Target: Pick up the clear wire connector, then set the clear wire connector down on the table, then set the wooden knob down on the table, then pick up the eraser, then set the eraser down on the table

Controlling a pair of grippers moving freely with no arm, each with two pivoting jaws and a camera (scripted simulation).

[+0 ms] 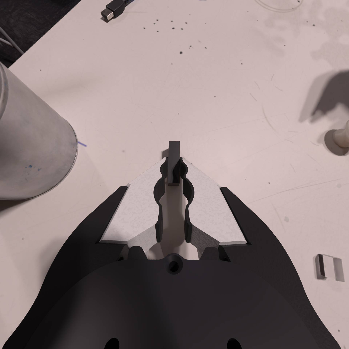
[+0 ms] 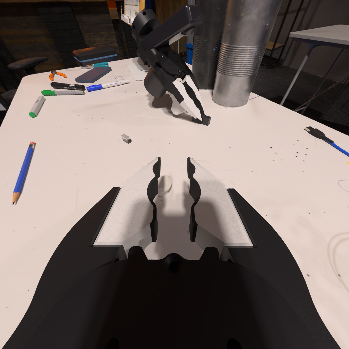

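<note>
- Eraser in the left wrist view — a dark grey block pinched near the tips of the left tool, far end poking out past them, near end hanging free between the fingers.
- Held by a small patch only, so could pivot or slip if the squeeze eases too soon.
- Seems low over the counter, a small shadow just beside the block; contact cannot be told from here.
- Clear wire connector lying loose on the counter well off to the right, wooden knob at the right edge — both apparently already set down.
- Big grey cylinder close on the left; a sideways swing could clip it.

- Right wrist view: right tool spread wide, gripping nothing, hovering above the knob, which rests on the counter close to the left finger.
- Any drop or closing here could nudge the knob and send it rolling.
- Left tool seen farther off, tilted steeply down, eraser at its tips, looking at or almost on the counter.
- Pushing lower might jam the block; letting go while tilted might tip it over.
- Connector alone between the two tools — a low retreat could knock it.
</note>
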